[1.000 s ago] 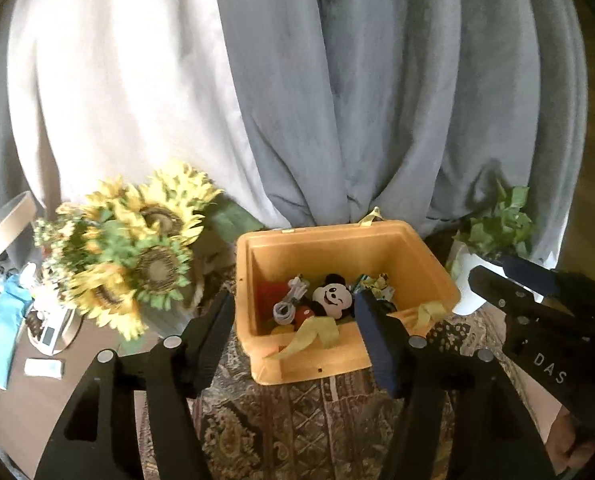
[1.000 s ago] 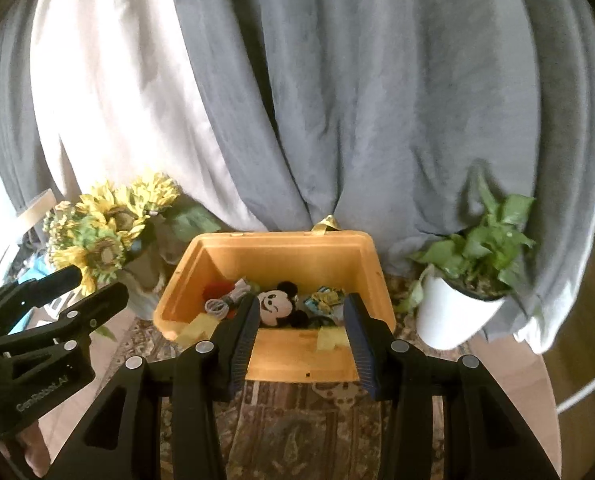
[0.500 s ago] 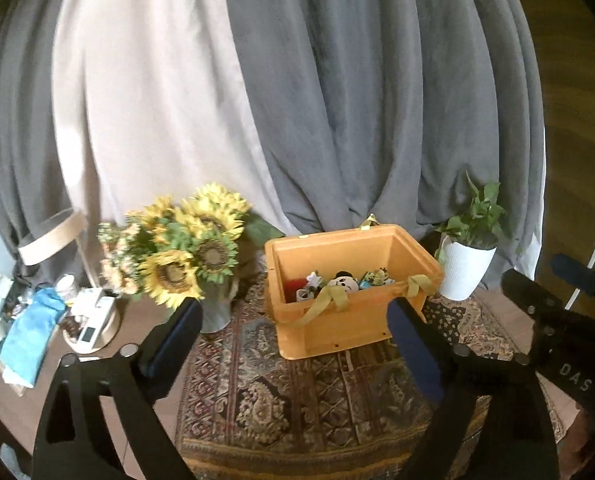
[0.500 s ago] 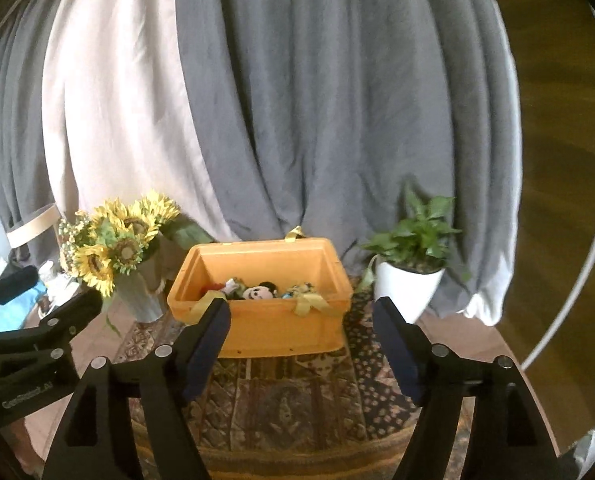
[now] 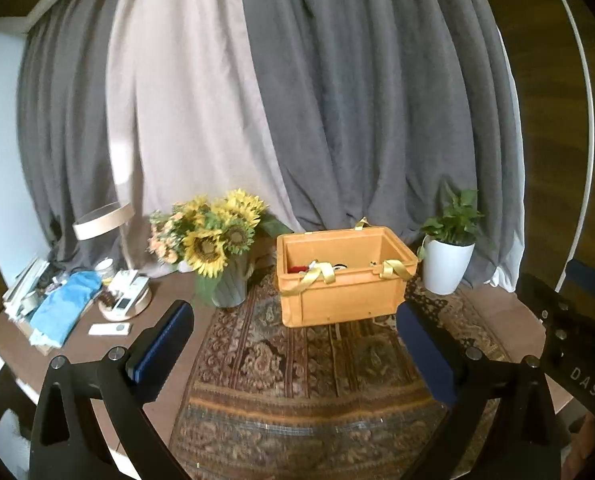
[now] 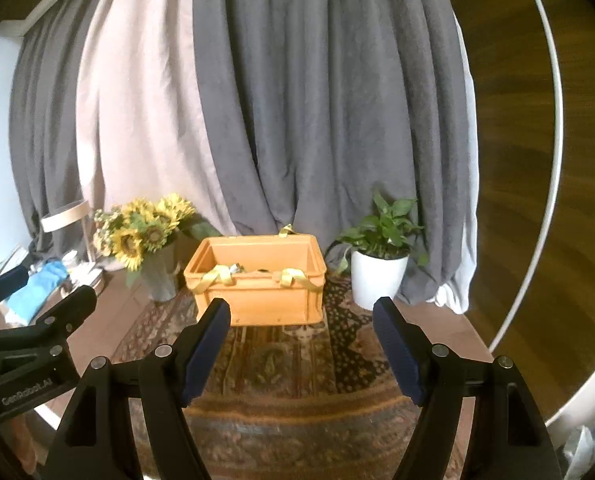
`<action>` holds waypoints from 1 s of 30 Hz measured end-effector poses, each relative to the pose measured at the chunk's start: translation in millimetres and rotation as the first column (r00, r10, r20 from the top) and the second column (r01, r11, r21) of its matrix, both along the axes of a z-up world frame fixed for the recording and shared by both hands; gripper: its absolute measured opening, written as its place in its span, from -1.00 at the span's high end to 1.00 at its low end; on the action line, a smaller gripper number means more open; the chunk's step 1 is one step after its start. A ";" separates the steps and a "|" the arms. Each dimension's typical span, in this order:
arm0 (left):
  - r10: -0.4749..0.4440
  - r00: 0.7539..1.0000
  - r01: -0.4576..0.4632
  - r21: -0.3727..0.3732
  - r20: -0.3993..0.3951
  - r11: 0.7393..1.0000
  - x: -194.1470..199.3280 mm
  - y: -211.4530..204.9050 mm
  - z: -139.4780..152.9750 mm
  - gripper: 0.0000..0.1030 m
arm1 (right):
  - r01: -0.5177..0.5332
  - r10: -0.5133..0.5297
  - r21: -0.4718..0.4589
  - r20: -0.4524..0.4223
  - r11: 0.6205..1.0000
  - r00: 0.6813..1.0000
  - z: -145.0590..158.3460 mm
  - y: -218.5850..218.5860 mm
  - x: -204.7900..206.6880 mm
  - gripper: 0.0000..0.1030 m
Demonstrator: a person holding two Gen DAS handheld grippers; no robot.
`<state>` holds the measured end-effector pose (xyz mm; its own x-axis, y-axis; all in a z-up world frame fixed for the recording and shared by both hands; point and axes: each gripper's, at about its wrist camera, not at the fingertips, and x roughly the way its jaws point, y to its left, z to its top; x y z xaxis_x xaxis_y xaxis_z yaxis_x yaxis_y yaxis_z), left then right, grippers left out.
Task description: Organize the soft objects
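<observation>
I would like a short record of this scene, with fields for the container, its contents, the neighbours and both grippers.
container: orange crate on the patterned rug, yellow ribbons over its front rim
contents: small items low inside, mostly hidden
left of crate: sunflower vase
right of crate: potted plant in a white pot
left gripper: open, empty, short of the crate
right gripper: open, empty, short of the crate

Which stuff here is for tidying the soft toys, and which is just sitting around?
For the job:
orange bin
soft toys inside it
left tool
right tool

Just lying about:
sunflowers
potted plant
patterned rug
blue cloth
</observation>
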<state>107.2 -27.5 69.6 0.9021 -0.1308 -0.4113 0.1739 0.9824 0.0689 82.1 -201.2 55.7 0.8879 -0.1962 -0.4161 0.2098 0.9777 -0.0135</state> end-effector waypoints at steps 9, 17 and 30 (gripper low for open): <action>0.021 1.000 -0.021 -0.004 0.013 1.000 -73.2 2.7 0.3 -1.00 | -0.017 0.017 0.015 0.008 1.000 1.000 2.7 0.3 -68.3 -0.45; 0.018 0.999 -0.017 -0.003 0.032 1.000 -107.7 12.2 3.5 -1.00 | -0.017 0.017 0.016 0.017 1.000 1.000 3.9 14.2 -102.8 -0.45; -0.034 0.999 0.034 -0.009 0.027 0.999 -146.5 38.3 10.6 -1.00 | 0.028 -0.028 0.016 0.023 0.999 0.999 11.7 44.9 -148.3 -0.45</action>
